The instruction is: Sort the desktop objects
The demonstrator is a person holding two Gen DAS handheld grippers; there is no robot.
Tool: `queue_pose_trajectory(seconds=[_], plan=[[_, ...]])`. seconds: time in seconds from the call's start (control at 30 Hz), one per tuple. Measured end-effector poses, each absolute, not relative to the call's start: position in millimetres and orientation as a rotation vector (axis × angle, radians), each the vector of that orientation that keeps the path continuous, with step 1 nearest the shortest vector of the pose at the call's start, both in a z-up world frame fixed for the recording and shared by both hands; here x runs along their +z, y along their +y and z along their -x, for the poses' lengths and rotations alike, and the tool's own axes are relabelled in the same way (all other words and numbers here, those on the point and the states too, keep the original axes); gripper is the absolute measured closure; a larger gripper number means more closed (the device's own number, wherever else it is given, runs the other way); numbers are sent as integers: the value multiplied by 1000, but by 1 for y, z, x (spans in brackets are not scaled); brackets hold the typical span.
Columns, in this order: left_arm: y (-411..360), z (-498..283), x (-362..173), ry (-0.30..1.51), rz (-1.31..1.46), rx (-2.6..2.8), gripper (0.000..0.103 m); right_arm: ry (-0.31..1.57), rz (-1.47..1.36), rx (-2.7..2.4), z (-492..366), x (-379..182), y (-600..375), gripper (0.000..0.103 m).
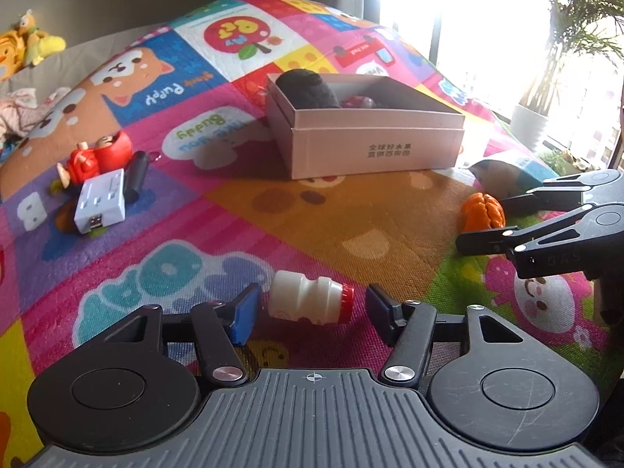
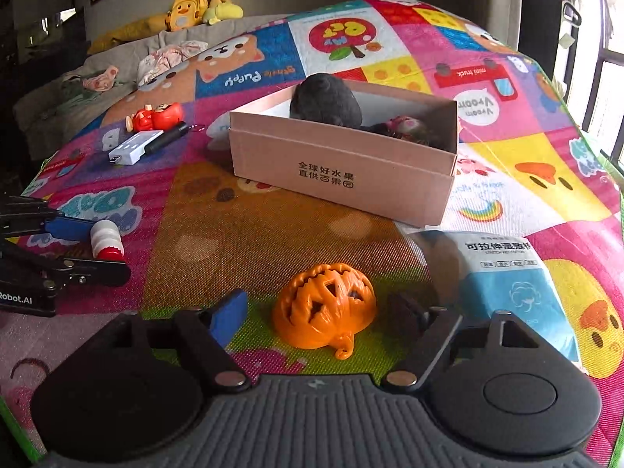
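Note:
A small white bottle (image 1: 308,300) with a red cap lies on its side on the colourful play mat (image 1: 351,226). My left gripper (image 1: 312,308) straddles it, open, with narrow gaps at both ends. In the right wrist view the same bottle (image 2: 104,238) lies between those fingers at the far left. An orange pumpkin toy (image 2: 325,304) rests on the mat between the pads of my right gripper (image 2: 318,312), which is open with gaps on both sides. A pink cardboard box (image 2: 343,179) stands farther back, holding a dark plush lump (image 2: 325,103) and a reddish item.
A red figurine (image 1: 93,156), a white power adapter (image 1: 101,202) and a black cylinder (image 1: 136,173) lie at the left of the mat. A blue wipes pack (image 2: 503,273) lies right of the pumpkin. Plush toys (image 2: 199,4) sit on a sofa behind.

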State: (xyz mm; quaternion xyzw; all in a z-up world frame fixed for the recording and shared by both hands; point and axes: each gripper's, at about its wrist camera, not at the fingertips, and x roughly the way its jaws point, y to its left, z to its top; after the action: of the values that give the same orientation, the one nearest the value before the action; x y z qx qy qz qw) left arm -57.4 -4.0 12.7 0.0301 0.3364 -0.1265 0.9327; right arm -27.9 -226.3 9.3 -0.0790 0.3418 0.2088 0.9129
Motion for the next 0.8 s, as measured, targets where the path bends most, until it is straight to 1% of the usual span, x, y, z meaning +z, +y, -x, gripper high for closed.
queue_pose_trajectory(seconds=[0.03, 0.1, 0.23, 0.37, 0.47, 0.53, 0.57, 0.6, 0.63, 0.7, 0.8], plan=[[-5, 58, 14, 686, -64, -268, 54, 705, 165, 437, 29, 11, -225, 45], [-10, 66, 24, 654, -76, -290, 54, 695, 183, 453, 36, 15, -224, 46], [-10, 83, 60, 486, -114, -239, 54, 618, 167, 472, 53, 41, -235, 46], [-4, 88, 110, 316, -96, -215, 54, 495, 105, 416, 59, 86, -259, 46], [-22, 90, 145, 156, -154, -262, 52, 390, 82, 394, 61, 121, -274, 46], [-37, 75, 159, 99, -169, -252, 53, 320, 106, 364, 57, 141, -277, 46], [-45, 65, 162, 83, -164, -261, 55, 297, 110, 355, 52, 150, -279, 46], [-60, 50, 160, 95, -192, -301, 54, 282, 107, 350, 46, 157, -281, 46], [-75, 35, 154, 131, -243, -329, 55, 273, 101, 343, 38, 163, -282, 46], [-99, -1, 135, 206, -310, -337, 66, 267, 88, 315, 19, 170, -285, 46], [-112, -47, 111, 300, -287, -339, 66, 287, 71, 300, -9, 170, -287, 46]])
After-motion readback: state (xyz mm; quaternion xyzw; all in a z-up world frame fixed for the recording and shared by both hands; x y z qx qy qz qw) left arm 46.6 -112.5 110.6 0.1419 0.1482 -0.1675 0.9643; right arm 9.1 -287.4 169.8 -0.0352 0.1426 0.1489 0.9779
